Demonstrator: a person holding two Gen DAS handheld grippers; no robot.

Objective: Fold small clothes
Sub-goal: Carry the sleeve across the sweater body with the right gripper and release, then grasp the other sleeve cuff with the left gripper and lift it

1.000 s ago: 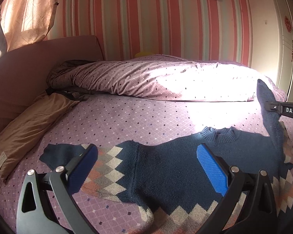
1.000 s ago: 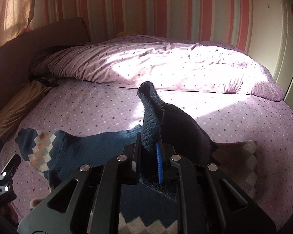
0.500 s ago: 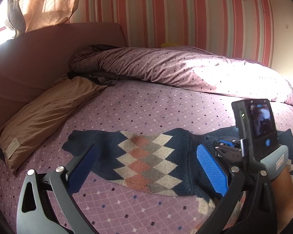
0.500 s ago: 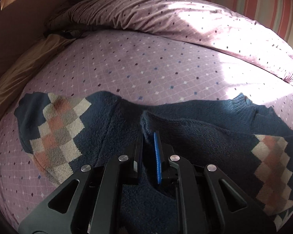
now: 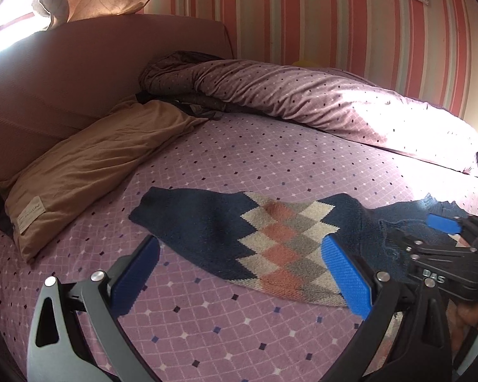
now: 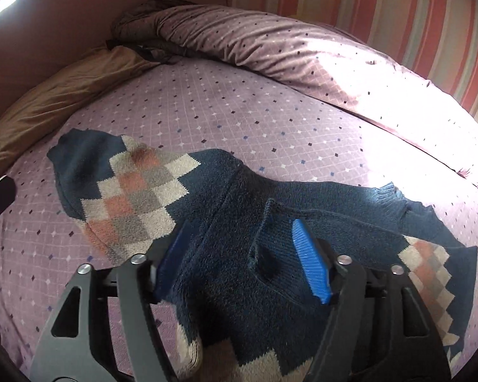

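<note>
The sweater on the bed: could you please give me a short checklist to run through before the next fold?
1. Right gripper released: ok, jaws have just been opening, folded sleeve lies loose between them.
2. Left gripper empty and open: ok.
3. Other sleeve lies flat, spread out: ok.
4. Sweater collar visible: ok.
5. Hem straight: cannot tell, hidden below.
6. Pillow apart from the sweater: ok.

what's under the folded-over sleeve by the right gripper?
The folded sleeve lies on the navy sweater body, between the right gripper jaws, which have just been opening. Under the sweater is the purple bedsheet. What the sleeve covers is hidden.
</note>
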